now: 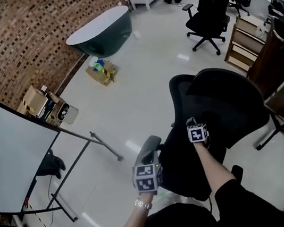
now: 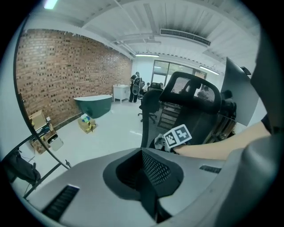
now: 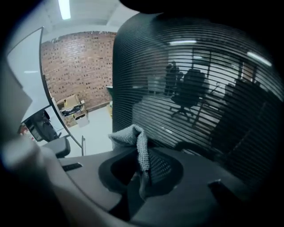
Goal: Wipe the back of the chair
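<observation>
The black mesh office chair [image 1: 221,105] stands right in front of me, its back [image 1: 183,130] turned toward me. My right gripper [image 1: 196,127] is up against that back, shut on a grey knitted cloth [image 3: 134,136]. In the right gripper view the cloth bunches out of the jaws and touches the mesh back [image 3: 199,88]. My left gripper [image 1: 148,164] hangs beside the chair's grey armrest [image 1: 150,145], shut with nothing between its jaws. From the left gripper view I see the chair back [image 2: 193,108] and the cloth [image 2: 159,142].
A whiteboard on a metal stand [image 1: 8,154] fills the left, with its legs [image 1: 104,146] reaching toward the chair. A green bathtub [image 1: 101,31] and cardboard boxes [image 1: 101,71] sit by the brick wall. Another office chair [image 1: 208,10] and wooden drawers [image 1: 243,39] stand at the right.
</observation>
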The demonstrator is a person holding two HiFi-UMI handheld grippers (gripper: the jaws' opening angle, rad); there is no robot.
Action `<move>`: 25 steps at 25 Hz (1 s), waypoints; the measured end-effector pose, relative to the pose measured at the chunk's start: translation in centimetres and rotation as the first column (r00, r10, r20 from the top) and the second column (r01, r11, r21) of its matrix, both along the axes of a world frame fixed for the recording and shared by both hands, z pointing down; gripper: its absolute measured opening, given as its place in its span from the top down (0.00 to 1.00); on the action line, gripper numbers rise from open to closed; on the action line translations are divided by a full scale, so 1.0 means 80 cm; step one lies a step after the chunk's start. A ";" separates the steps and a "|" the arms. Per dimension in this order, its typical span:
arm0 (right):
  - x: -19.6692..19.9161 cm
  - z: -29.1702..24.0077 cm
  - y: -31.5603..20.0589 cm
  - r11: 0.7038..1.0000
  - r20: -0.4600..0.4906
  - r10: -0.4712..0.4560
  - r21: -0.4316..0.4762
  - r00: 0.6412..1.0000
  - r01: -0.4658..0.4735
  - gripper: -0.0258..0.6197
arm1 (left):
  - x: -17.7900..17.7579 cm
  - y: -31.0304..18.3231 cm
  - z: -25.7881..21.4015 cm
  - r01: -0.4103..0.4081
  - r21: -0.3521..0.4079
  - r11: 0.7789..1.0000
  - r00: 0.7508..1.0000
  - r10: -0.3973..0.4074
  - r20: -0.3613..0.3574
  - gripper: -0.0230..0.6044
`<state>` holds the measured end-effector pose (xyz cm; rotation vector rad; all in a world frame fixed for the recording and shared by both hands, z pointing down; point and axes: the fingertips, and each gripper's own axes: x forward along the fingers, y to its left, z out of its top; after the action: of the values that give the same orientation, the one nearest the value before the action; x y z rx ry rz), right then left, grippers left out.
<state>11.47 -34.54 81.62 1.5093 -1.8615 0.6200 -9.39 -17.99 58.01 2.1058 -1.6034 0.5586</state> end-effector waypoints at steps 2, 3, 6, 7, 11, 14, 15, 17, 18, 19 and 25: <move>0.054 0.002 0.023 0.999 -0.009 0.033 0.020 0.999 -0.033 0.90 | 0.014 -0.005 0.002 -0.028 0.001 1.000 1.000 0.028 -0.010 0.96; 0.087 0.001 0.039 0.998 -0.026 0.063 0.028 0.998 -0.062 0.90 | 0.024 -0.008 0.002 -0.048 0.002 0.999 0.999 0.048 -0.016 0.96; 0.199 -0.008 0.095 0.981 -0.094 0.193 0.038 0.977 -0.190 0.90 | 0.060 -0.015 0.000 -0.121 0.009 0.993 0.992 0.121 -0.032 0.96; 0.234 -0.009 0.114 0.973 -0.108 0.229 0.035 0.967 -0.226 0.90 | 0.073 -0.017 -0.001 -0.148 0.012 0.989 0.988 0.148 -0.037 0.96; 0.325 -0.017 0.169 0.954 -0.143 0.301 0.031 0.943 -0.299 0.90 | 0.123 -0.009 -0.008 -0.255 0.026 0.966 0.965 0.256 -0.049 0.96; 0.341 -0.042 0.189 0.931 -0.113 0.363 0.075 0.925 -0.356 0.90 | 0.150 0.010 -0.015 -0.304 0.030 0.952 0.951 0.305 -0.049 0.96; 0.337 -0.053 0.195 0.924 -0.089 0.380 0.090 0.921 -0.372 0.90 | 0.157 0.017 -0.016 -0.312 0.031 0.950 0.948 0.313 -0.049 0.96; 0.315 -0.085 0.208 0.915 -0.030 0.388 0.136 0.921 -0.381 0.90 | 0.169 0.033 -0.020 -0.323 0.037 0.946 0.945 0.325 -0.048 0.96; 0.296 -0.112 0.212 0.911 0.007 0.378 0.175 0.926 -0.373 0.90 | 0.175 0.040 -0.023 -0.329 0.043 0.943 0.943 0.331 -0.046 0.96; 0.275 -0.141 0.218 0.905 0.050 0.366 0.214 0.929 -0.367 0.90 | 0.179 0.047 -0.026 -0.335 0.050 0.941 0.941 0.337 -0.045 0.96; 0.133 -0.265 0.294 0.873 0.258 0.340 0.273 0.905 -0.405 0.90 | 0.174 0.086 -0.044 -0.394 0.085 0.915 0.916 0.399 -0.048 0.96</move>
<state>22.14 -11.03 60.46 2.1271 -1.8995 0.6914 4.56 -11.08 54.50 2.4978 -1.1772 0.5578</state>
